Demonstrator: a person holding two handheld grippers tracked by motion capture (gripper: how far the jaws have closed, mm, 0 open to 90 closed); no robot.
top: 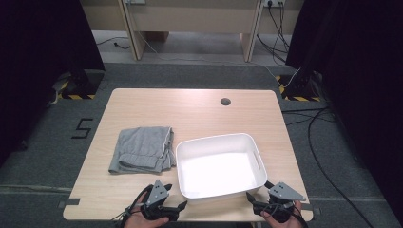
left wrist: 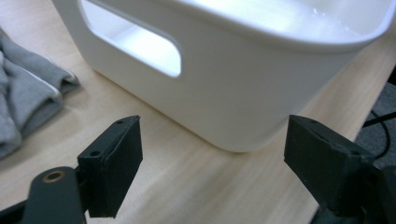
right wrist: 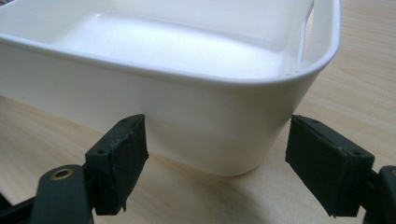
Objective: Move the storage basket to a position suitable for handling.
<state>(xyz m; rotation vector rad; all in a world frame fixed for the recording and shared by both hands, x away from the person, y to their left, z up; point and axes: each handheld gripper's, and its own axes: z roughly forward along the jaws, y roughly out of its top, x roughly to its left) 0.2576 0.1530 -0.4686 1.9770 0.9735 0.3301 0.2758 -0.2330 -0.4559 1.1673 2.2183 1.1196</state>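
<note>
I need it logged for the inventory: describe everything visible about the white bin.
The white bin is a rounded-corner rectangular tub, apparently smooth plastic, with slot handle cut-outs in its side walls. It is empty and stands upright on the wooden table, at its near right. The folded grey cloth lies at its left. Both open grippers, left and right, point at its near corners.
</note>
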